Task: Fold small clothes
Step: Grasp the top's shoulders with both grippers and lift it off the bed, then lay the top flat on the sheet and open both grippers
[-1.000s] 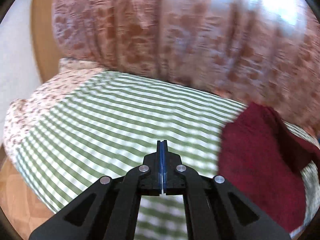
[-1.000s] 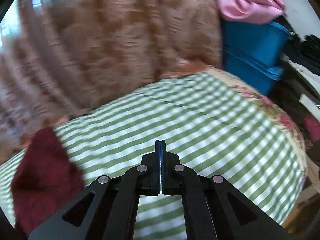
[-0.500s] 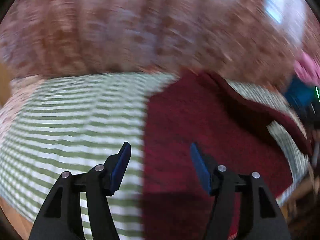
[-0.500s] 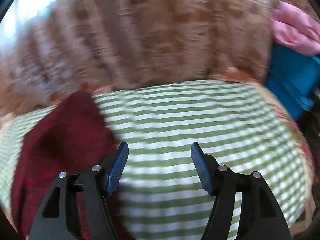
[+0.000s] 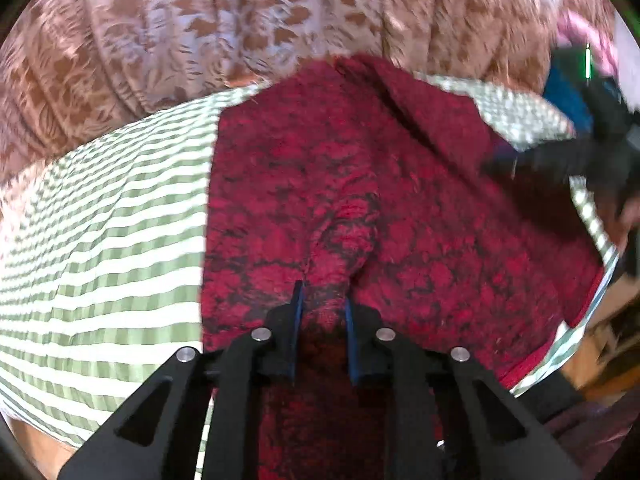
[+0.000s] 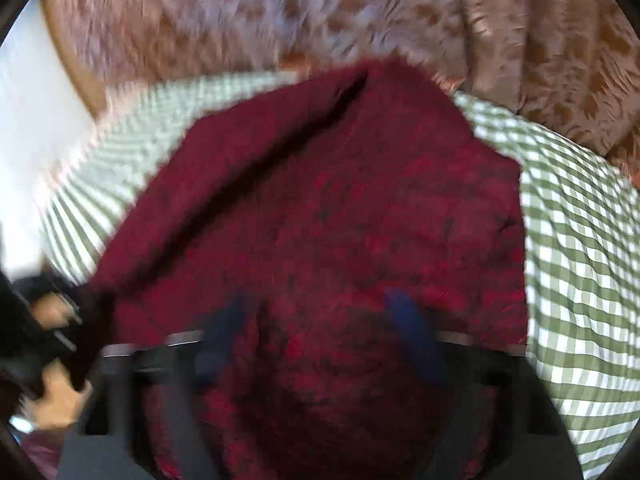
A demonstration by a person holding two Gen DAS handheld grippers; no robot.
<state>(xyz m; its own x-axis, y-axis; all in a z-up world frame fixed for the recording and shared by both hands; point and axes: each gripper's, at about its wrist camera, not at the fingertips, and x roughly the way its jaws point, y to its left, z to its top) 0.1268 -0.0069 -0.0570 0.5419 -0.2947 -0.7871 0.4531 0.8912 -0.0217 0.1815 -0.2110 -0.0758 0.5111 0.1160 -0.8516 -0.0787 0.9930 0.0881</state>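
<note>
A dark red fuzzy garment [image 5: 400,184] lies spread on a green-and-white checked cushion [image 5: 104,248]. My left gripper [image 5: 322,300] is shut on a pinched ridge of the red garment near its front edge. In the right wrist view the red garment [image 6: 340,200] fills the middle. My right gripper [image 6: 320,316] is open, its blue fingers wide apart over the garment, and motion-blurred. The right gripper also shows blurred at the right of the left wrist view [image 5: 572,160].
A brown patterned curtain [image 5: 240,20] hangs behind the cushion. A blue bin [image 5: 568,96] stands at the far right. The person's hand [image 6: 52,360] and the other gripper show at the left of the right wrist view. A white wall [image 6: 28,100] is at the far left.
Both grippers opened from shut and swung over the red garment. The left gripper then closed on a fold of it. The right gripper stays open, lower over the cloth.
</note>
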